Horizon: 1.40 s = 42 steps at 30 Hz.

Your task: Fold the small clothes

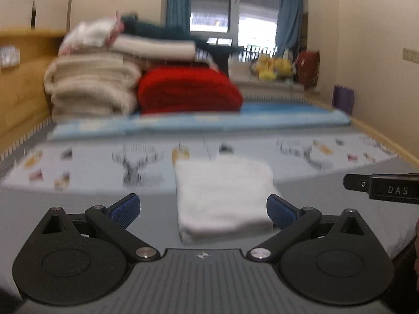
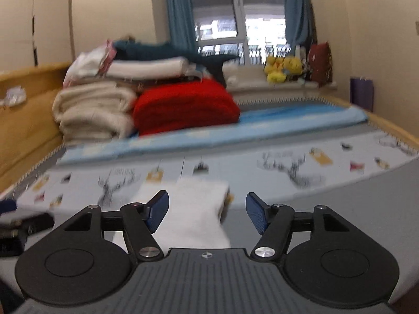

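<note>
The left gripper (image 1: 203,210) has its jaws spread wide, blue pads (image 1: 125,210) apart, with nothing clamped between them. The right gripper (image 2: 207,213) also stands released, its pads (image 2: 255,216) apart and gripping nothing. Part of the right gripper's black body shows at the right edge of the left wrist view.

The folded white cloth (image 1: 222,196) lies flat on the bed's grey sheet (image 1: 78,209), directly ahead of both grippers. It appears between the fingers in each view, but no pad touches it. Its near edge is toward the grippers and its far edge reaches a pale printed sheet (image 1: 91,162) bearing antler-like figures.

Beyond the printed sheet lies a light blue mat (image 2: 262,123). On it stands a folded red blanket (image 2: 186,104), touching a stack of cream blankets (image 2: 94,110) on its left. More folded textiles, white and dark teal, rest on top of the stack.

Behind are a wooden headboard (image 1: 23,86), blue curtains (image 2: 180,21), a window and yellow plush toys (image 2: 282,68).
</note>
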{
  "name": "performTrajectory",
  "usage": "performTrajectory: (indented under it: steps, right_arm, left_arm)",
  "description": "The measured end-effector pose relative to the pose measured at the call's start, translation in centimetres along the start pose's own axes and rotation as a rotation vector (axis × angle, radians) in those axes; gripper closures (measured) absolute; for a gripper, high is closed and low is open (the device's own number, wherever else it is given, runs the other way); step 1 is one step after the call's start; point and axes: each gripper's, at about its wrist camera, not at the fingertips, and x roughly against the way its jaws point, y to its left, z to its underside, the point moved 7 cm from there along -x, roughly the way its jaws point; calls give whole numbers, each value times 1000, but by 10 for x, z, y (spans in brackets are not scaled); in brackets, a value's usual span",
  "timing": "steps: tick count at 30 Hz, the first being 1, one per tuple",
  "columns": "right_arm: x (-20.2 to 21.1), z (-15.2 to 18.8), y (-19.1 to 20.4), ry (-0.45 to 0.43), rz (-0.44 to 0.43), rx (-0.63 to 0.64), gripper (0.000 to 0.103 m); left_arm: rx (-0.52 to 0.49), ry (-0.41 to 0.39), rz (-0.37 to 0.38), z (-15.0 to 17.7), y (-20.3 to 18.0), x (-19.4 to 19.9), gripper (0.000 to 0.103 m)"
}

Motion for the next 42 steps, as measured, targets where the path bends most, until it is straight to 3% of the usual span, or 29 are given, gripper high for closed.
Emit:
performTrajectory:
  steps: [2, 4, 7, 15, 25, 42]
  right_arm:
    - [-2, 13, -2, 60, 46, 12, 36]
    - [-8, 9, -2, 52, 61, 13, 36]
    - [-17, 9, -2, 43, 89, 26, 36]
    - [-29, 17, 28, 31, 72, 126, 36]
    - [-41, 34, 41, 156, -18, 100, 35]
    - [-37, 34, 52, 151, -47, 137, 29]
  left_arm:
    - [33, 93, -33, 12, 2, -14, 0]
    - [58, 94, -59, 11, 5, -20, 0]
    - [13, 97, -96, 12, 6, -28, 0]
    - [50, 192, -91, 27, 14, -53, 0]
    - [90, 238, -74, 30, 11, -61, 0]
    - [68, 224, -60, 30, 6, -63, 0]
